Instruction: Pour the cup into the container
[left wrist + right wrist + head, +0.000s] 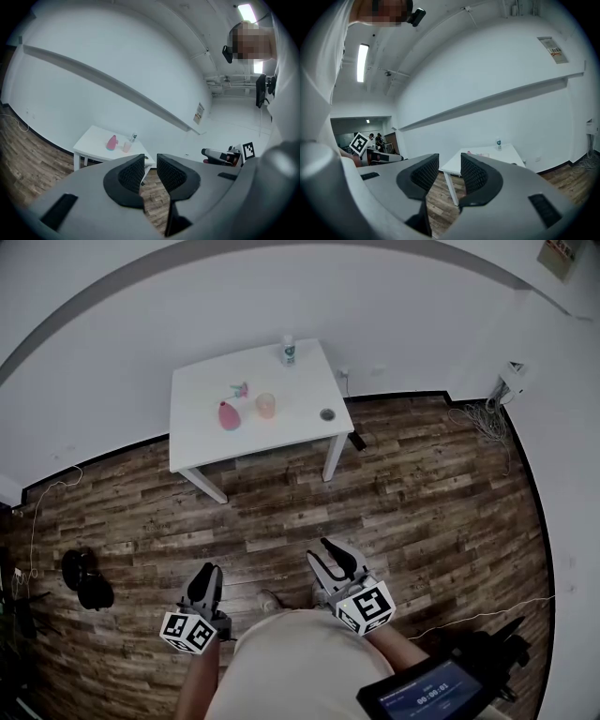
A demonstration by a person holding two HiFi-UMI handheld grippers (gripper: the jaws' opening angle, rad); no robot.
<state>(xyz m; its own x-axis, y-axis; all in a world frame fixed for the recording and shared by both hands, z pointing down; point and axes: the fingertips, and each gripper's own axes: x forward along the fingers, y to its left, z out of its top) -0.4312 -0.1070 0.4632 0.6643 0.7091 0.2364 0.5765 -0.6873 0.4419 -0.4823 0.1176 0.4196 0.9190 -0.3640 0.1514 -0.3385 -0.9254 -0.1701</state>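
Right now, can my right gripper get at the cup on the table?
Probably not. The right gripper hangs by your body, and the cup sits on the table well across the floor. Nothing seems to block the way; you'd need to walk closer.

White surface; pink container; pale peach cup; white bottle, green label; floor streaked brown wood-grain planks

Cup: small, translucent, pale orange-pink; stood upright, mouth up; contents can't be made out.
Cup pos.: set approx. mid-table, well clear of all edges.
Container: pink, opaque, wide base narrowed toward top; stood upright.
Container pos.: set just left of cup in head view, a gap seen btw. them; slightly nearer front edge.
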